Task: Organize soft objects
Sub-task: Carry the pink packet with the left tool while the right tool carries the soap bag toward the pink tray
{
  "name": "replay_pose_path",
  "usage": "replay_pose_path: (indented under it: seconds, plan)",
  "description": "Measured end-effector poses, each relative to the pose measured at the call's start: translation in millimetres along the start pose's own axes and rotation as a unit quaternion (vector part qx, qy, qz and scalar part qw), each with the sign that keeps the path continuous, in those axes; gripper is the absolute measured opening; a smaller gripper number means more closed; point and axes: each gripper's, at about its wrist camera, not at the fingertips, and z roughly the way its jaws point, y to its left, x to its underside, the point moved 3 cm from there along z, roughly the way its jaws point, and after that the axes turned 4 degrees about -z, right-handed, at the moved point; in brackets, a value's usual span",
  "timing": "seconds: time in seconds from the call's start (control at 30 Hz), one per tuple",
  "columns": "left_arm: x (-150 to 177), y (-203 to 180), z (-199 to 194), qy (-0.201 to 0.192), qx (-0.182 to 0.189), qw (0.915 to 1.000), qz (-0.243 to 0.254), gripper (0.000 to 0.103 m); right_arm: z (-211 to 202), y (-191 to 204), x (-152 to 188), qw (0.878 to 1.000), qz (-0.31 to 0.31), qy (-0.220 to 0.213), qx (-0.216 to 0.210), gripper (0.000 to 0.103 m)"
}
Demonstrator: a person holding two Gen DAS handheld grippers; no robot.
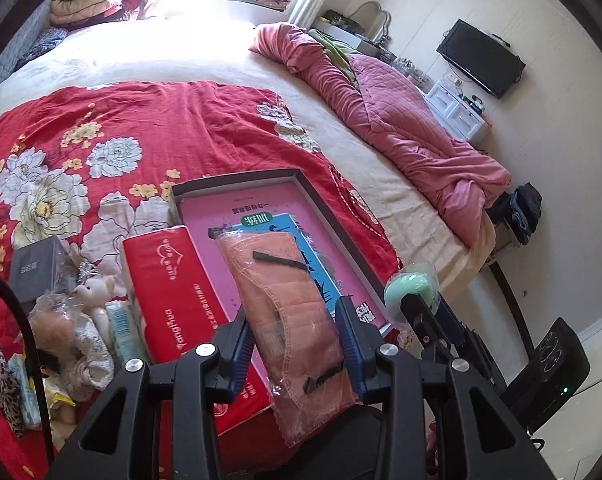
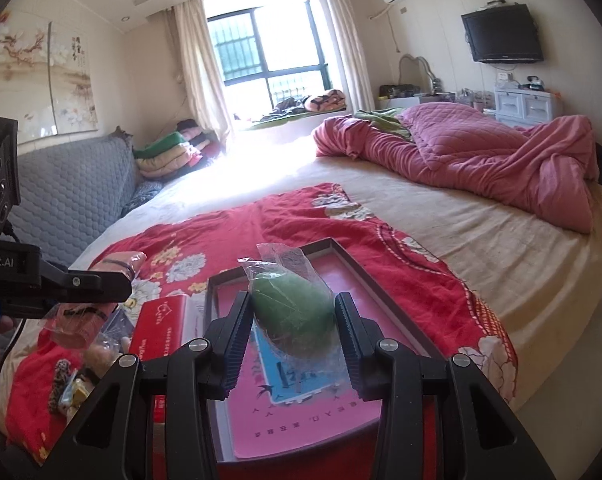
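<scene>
My left gripper point(image 1: 294, 322) is shut on a clear bag of pink folded cloth point(image 1: 289, 312) and holds it above the bed, over the near edge of a shallow pink-lined box point(image 1: 333, 220). My right gripper point(image 2: 292, 316) is shut on a green sponge in a clear wrapper point(image 2: 295, 312) and holds it above the same box point(image 2: 385, 284). The sponge also shows at the right in the left wrist view point(image 1: 411, 286). The pink bag shows at the left in the right wrist view point(image 2: 101, 304).
A red tissue pack point(image 1: 181, 292) lies left of the box. A pile of small soft items point(image 1: 73, 340), with a white toy bear and a grey box point(image 1: 37, 272), lies further left on the red floral cloth point(image 1: 161, 132). A pink quilt point(image 2: 481, 156) lies at the far right.
</scene>
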Motion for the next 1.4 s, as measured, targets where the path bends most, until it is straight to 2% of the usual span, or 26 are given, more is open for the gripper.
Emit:
replay_pose_path:
  seconds: [0.33,0.63,0.97,1.4]
  plan:
    - [17,-27,63,0.067,-0.014,0.9971,0.036,0.04,10,-41,4,0.999,0.046,0.015,0.014,0.044]
    - [27,-31,106,0.121,-0.03,0.9912,0.044,0.04,38,-53,20,0.996,0.051,0.069,0.011,0.044]
    - [32,-30,127,0.138,-0.062,0.987,0.054,0.04,63,-57,36,0.993,0.034,0.108,0.026,0.044]
    - [36,-30,141,0.156,-0.074,0.9828,0.064,0.04,89,-62,49,0.987,0.021,0.152,0.042,0.044]
